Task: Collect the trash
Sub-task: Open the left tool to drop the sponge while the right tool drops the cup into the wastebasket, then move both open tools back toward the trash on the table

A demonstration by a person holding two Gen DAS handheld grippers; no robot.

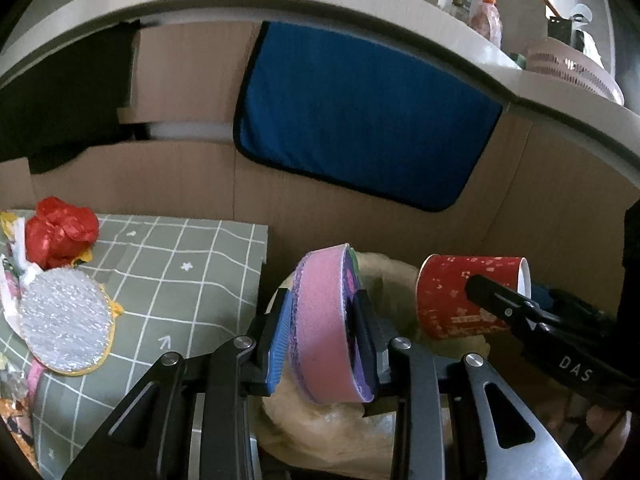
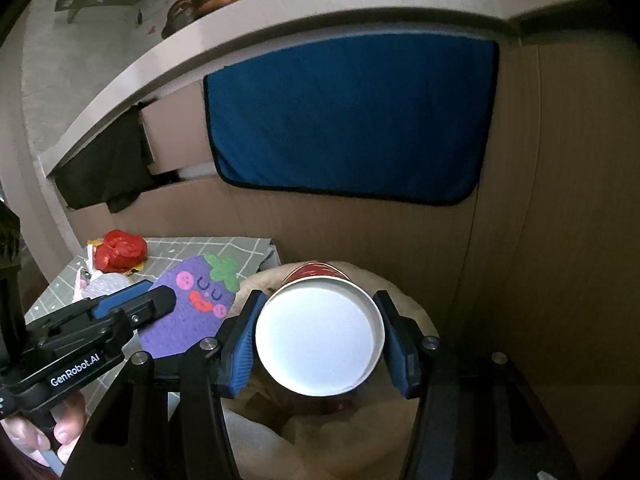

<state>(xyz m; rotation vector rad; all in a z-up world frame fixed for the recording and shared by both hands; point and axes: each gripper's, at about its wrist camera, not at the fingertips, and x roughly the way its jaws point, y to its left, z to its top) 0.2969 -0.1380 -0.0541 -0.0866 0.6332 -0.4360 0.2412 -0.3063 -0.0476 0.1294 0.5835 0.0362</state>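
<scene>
My left gripper (image 1: 326, 330) is shut on a pink sponge (image 1: 324, 320) with a purple eggplant face (image 2: 192, 304), held above a bin lined with a beige bag (image 1: 340, 432). My right gripper (image 2: 320, 334) is shut on a red paper cup (image 2: 320, 336), white inside, held on its side over the same bin (image 2: 400, 432). The cup also shows in the left wrist view (image 1: 460, 296). A crumpled red plastic bag (image 1: 60, 232) and a round silver scrubber pad (image 1: 66, 332) lie on the grey-green checked table (image 1: 180, 280) at the left.
A cardboard wall (image 1: 360, 216) with a blue cloth (image 1: 360, 112) hung on it stands behind the bin. A counter edge (image 1: 280, 0) runs above it. Colourful wrappers (image 1: 12, 280) lie at the table's left edge. A dark cloth (image 1: 68, 100) hangs at upper left.
</scene>
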